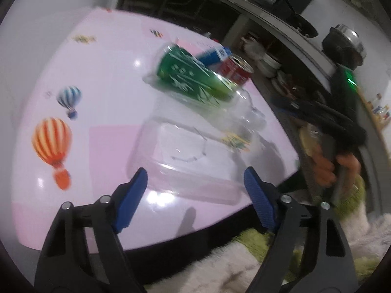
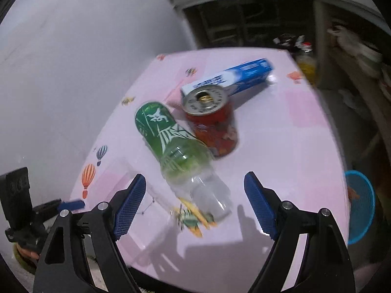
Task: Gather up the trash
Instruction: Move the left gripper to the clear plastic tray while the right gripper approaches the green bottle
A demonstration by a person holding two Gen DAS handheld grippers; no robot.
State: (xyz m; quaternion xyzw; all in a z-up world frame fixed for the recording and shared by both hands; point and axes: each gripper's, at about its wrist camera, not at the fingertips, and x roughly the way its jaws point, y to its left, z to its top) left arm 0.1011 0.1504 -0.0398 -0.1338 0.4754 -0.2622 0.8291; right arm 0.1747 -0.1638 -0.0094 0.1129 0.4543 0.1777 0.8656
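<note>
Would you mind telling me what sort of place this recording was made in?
Probably a home kitchen or dining corner. A low table has a pink balloon-print cover, stacked dishes sit on dark shelving behind it, and a shaggy rug lies below.

Green-labelled bottle (image 2: 180,151) (toppled) beside upright can (image 2: 212,124)

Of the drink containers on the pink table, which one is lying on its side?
The green-labelled plastic bottle lies on its side, its clear neck end toward the right gripper. The red can beside it stands upright, opened top up.
</note>
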